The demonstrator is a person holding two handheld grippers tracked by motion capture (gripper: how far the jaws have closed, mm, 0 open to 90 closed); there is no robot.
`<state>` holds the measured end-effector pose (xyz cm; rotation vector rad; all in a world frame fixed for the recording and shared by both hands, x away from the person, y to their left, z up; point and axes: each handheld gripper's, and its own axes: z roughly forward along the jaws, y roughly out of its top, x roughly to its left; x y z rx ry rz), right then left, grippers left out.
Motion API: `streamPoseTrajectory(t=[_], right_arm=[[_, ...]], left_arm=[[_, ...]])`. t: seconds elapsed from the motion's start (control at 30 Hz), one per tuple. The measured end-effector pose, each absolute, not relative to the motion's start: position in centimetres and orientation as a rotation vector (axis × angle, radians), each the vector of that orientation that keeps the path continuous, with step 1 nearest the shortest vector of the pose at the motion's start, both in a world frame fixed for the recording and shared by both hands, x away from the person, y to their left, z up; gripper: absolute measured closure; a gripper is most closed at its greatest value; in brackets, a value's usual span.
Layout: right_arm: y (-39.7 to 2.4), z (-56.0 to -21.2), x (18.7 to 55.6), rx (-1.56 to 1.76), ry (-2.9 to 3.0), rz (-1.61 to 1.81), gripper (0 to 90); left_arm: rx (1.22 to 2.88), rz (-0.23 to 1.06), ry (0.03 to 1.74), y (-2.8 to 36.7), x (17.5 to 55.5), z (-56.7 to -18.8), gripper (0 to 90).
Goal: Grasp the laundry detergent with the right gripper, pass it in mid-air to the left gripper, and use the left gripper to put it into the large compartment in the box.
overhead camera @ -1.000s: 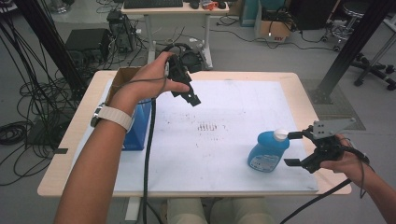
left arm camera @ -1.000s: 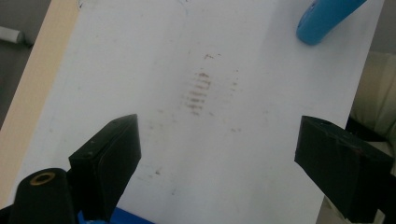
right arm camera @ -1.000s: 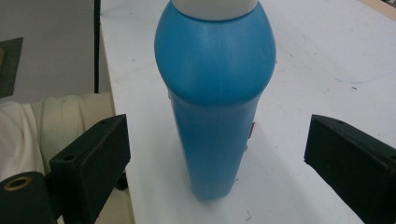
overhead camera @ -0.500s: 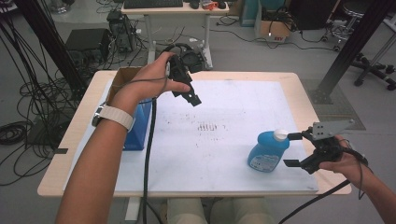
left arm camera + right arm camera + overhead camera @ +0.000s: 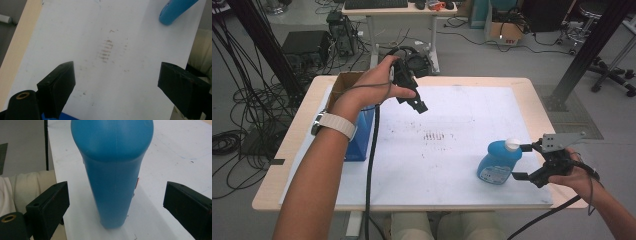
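Note:
A blue bottle [image 5: 496, 162] with a white cap [image 5: 512, 144] stands upright on the white sheet [image 5: 462, 115] at the front right. My right gripper [image 5: 520, 161] faces it from the right, open. In the right gripper view the bottle [image 5: 113, 175] stands between the two jaws with a gap on each side, and neither pad touches it. My left gripper [image 5: 418, 105] is held up in the air over the back left of the sheet, tilted down. It is open [image 5: 117, 85] and holds nothing. A patch of brown smudges [image 5: 106, 50] lies on the sheet below it.
A blue box [image 5: 361, 135] stands at the left edge of the sheet, with a cardboard box [image 5: 343, 82] behind it. The wooden table [image 5: 532, 95] frames the sheet. Cables trail from both grippers across the table front. Desks, cables and stands crowd the floor behind.

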<state>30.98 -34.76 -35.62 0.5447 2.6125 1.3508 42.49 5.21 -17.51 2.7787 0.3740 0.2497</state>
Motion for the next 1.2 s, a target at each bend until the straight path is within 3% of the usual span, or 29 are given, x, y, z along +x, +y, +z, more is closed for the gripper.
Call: streamPoseTrajectory(t=[1.2], right_arm=[[-32.3,-39.8,31.5,0.618,2.481,1.585,14.3]], left_arm=[[2.772,0.247,0.385,5.2,42.7,-17.6,14.7]])
